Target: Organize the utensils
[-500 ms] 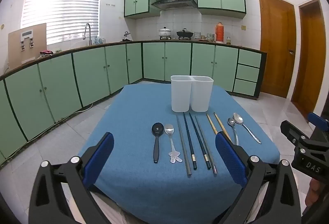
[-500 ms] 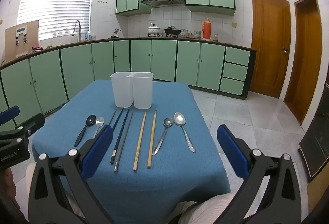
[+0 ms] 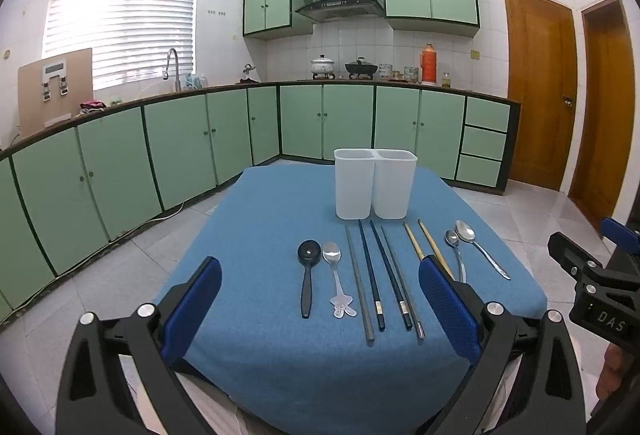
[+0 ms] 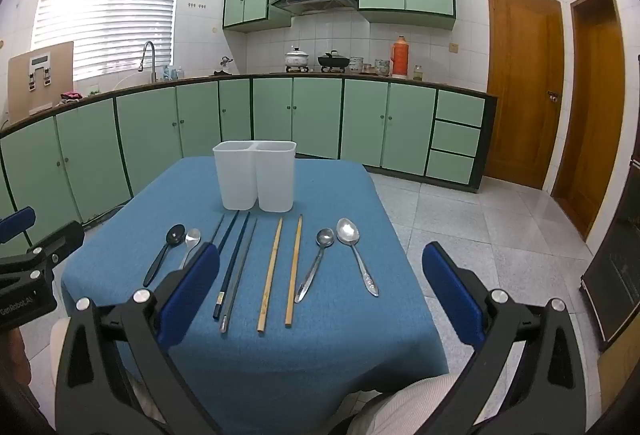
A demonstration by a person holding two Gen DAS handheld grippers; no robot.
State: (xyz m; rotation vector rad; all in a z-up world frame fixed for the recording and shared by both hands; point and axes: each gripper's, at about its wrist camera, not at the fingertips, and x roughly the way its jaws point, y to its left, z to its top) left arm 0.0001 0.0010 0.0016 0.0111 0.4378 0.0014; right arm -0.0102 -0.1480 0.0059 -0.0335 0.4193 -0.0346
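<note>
On the blue counter, utensils lie at six o'clock of the white holder; left tool and right tool gape wide, empty.

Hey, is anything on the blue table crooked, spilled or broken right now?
Nothing stands out. The spoons and chopsticks lie in a tidy row on the blue cloth before the upright white two-compartment holder.

Spoons, chopsticks in flat row before upright white two-compartment holder.
</note>
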